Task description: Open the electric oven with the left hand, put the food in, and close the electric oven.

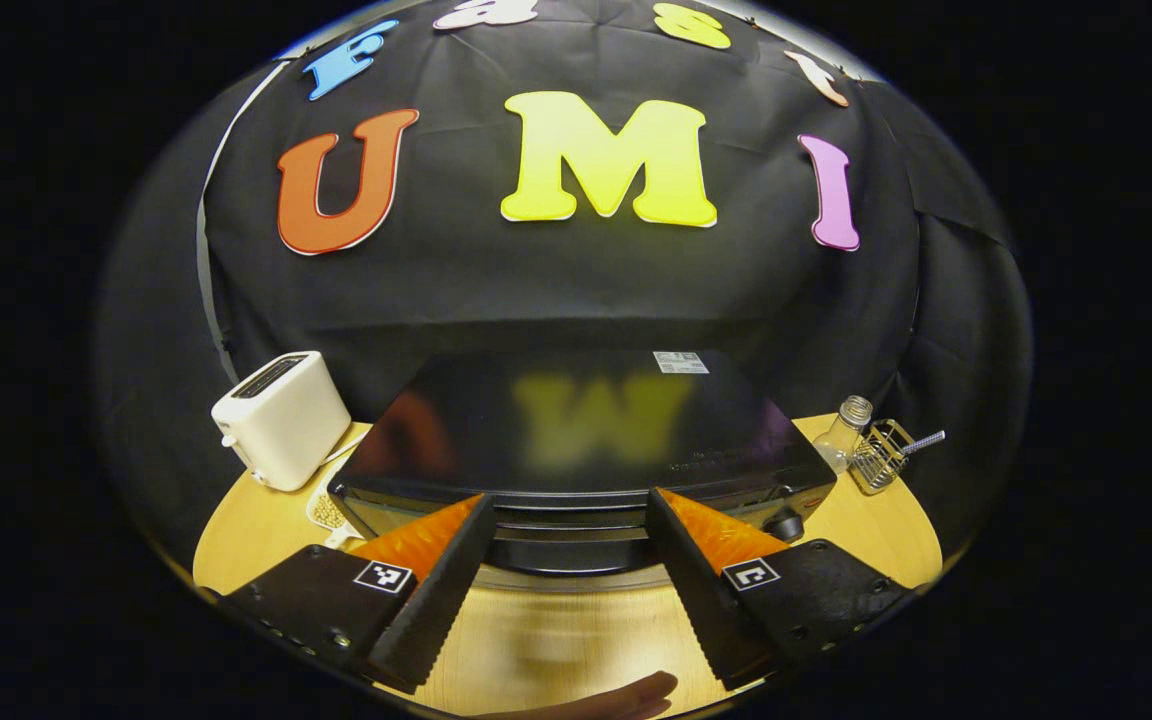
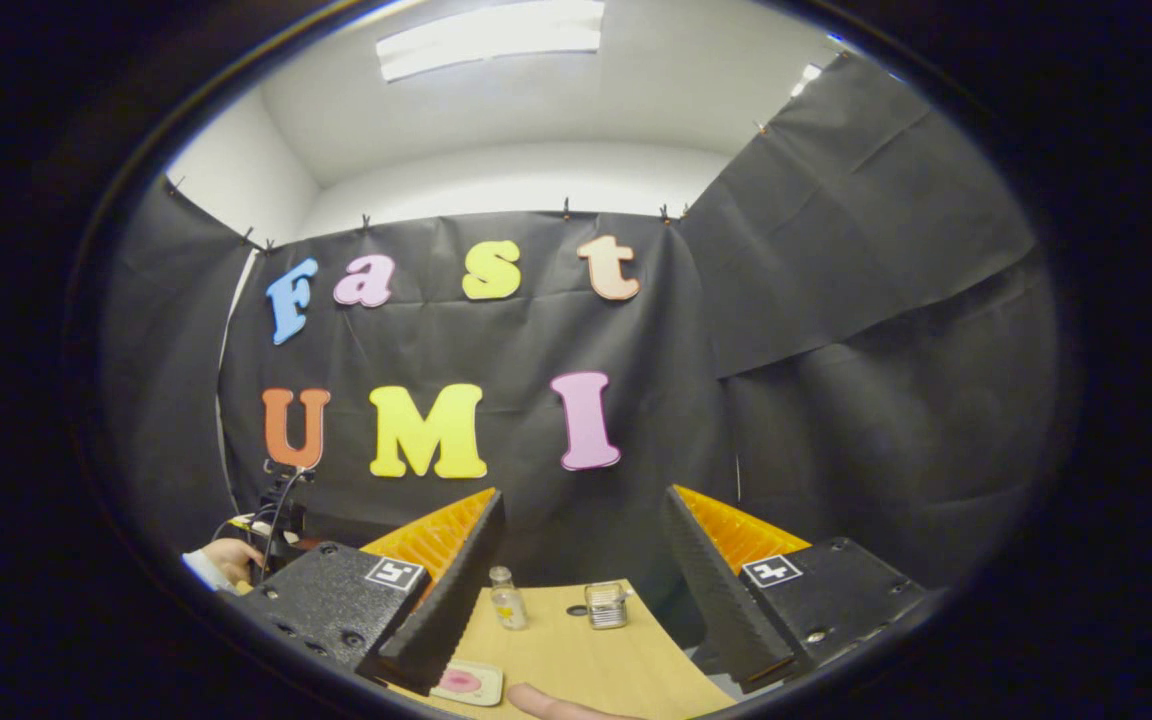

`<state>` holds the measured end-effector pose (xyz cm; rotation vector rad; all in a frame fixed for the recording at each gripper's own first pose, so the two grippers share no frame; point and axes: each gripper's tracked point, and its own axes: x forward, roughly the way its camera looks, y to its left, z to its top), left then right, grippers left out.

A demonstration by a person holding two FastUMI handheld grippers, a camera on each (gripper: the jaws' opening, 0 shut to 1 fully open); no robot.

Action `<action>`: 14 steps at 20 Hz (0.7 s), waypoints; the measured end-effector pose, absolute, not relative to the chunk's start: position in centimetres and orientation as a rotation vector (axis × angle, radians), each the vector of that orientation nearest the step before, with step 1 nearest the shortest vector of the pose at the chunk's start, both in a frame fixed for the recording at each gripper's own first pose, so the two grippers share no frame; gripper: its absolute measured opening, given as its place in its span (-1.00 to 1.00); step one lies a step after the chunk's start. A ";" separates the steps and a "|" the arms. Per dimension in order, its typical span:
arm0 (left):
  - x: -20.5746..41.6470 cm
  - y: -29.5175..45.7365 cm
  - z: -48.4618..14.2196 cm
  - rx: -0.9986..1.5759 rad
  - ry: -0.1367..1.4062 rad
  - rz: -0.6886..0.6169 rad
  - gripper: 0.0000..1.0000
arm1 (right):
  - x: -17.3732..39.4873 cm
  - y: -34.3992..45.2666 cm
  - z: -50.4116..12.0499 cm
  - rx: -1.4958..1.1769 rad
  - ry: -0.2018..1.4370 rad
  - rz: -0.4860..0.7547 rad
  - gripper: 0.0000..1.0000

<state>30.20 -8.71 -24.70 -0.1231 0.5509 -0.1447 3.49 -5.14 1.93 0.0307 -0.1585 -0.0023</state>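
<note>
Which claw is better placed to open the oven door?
Left. The left claw is open, facing the black glossy electric oven front. The right claw points past the light wooden table edge.

Black-draped booth under a ceiling light

Black cloth (image 2: 836,330) is hanging wrinkled across the back and right side, clipped along its top edge; above it a white wall (image 2: 496,185) is showing, a ceiling light panel (image 2: 491,38) is glowing, and a light wooden table (image 2: 586,660) is standing below.
</note>
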 end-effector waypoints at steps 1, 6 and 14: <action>29.9 -8.8 -24.9 -0.128 0.552 -0.147 0.93 | 3.1 -5.1 2.1 0.027 -0.157 -0.004 1.00; 26.8 -8.8 -25.4 -0.099 0.576 -0.154 0.93 | 0.9 -4.0 2.0 0.024 -0.131 0.018 0.92; 21.3 -8.9 -27.8 -0.085 0.631 -0.164 0.93 | -0.8 -1.6 0.2 0.032 -0.032 0.076 0.93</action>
